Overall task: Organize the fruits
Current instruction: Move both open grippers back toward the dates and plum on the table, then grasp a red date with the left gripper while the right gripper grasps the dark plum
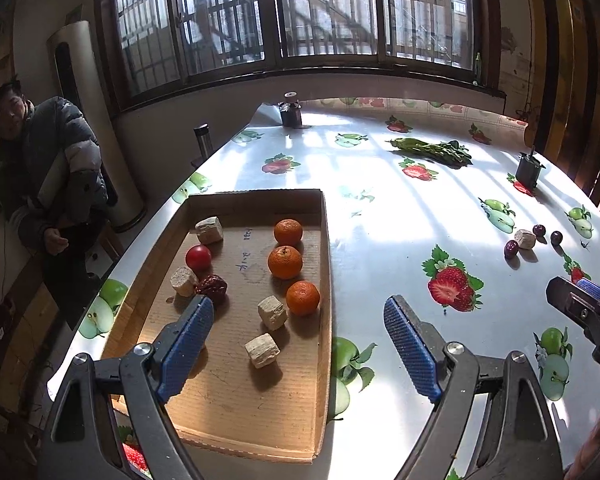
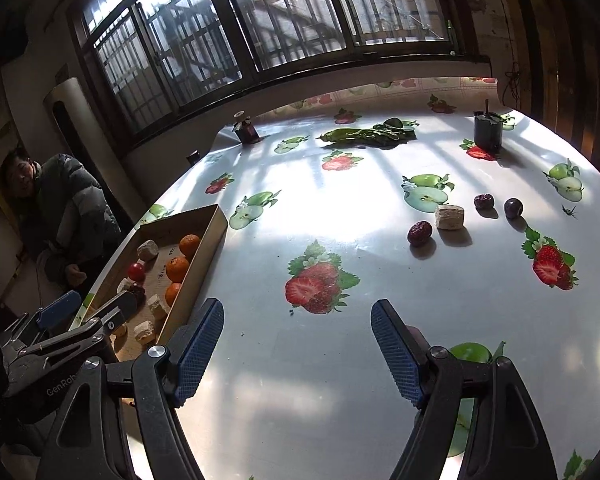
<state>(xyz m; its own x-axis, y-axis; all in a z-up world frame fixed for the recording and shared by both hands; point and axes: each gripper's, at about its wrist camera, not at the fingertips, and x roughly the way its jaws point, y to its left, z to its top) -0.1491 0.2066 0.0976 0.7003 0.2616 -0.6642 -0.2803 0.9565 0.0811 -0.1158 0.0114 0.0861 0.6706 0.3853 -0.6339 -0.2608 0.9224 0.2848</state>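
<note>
My left claw (image 1: pixel 298 344) hangs released over the near end of the cardboard tray (image 1: pixel 325 280); my right claw (image 2: pixel 297 344) is released too, over bare tablecloth (image 2: pixel 340 220) beside the tray. Inside the tray I see three oranges (image 1: pixel 285 262), a tomato (image 1: pixel 198 257) and pale cubes (image 1: pixel 272 312). Beyond the tray, dates (image 2: pixel 419 233) and a plum (image 2: pixel 513 208) surround another cube (image 2: pixel 449 216).

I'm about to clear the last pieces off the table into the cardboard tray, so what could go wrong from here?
1. The dark plum is round and sits on the glossy tablecloth, so a nudge from the open right gripper could send it rolling.
2. The dried dates lie close to the beige cube, so the fingers may bump one while closing on another.
3. The cardboard tray is already crowded with tangerines; a dropped piece could knock them.
</note>
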